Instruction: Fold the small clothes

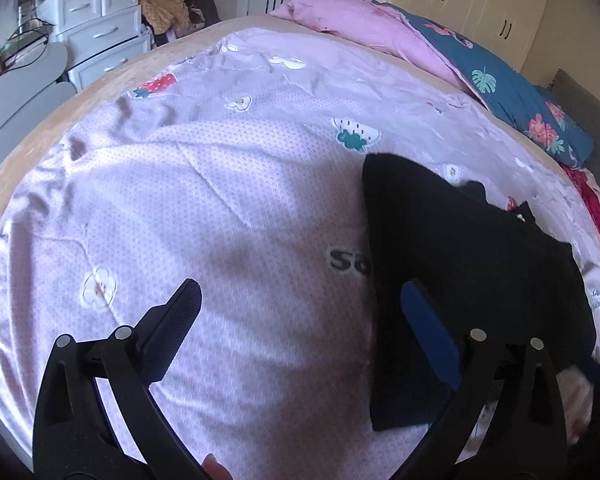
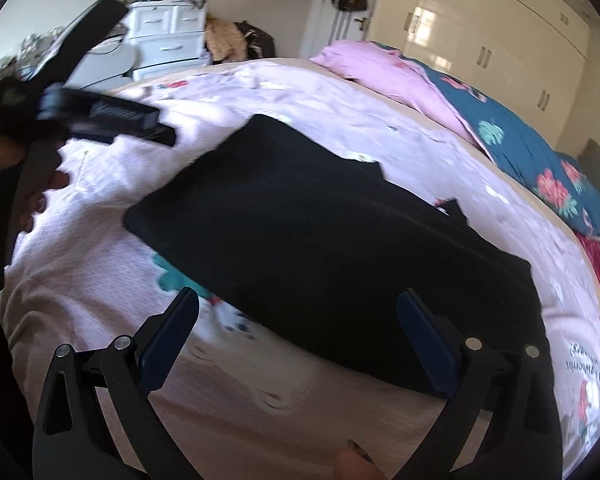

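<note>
A black garment [image 2: 332,236] lies folded flat on the pink patterned bedsheet [image 2: 100,248]; it also shows in the left wrist view [image 1: 472,272] at the right. My left gripper [image 1: 302,308] is open and empty, above the sheet just left of the garment's edge; it also shows in the right wrist view [image 2: 112,116] at the upper left, held by a hand. My right gripper [image 2: 298,312] is open and empty, hovering over the garment's near edge.
A rolled pink and blue floral quilt [image 1: 440,60] lies along the bed's far right. White drawers [image 1: 100,28] and a grey table [image 1: 16,96] stand beyond the bed's left edge. Cream wardrobes [image 2: 500,32] line the back wall.
</note>
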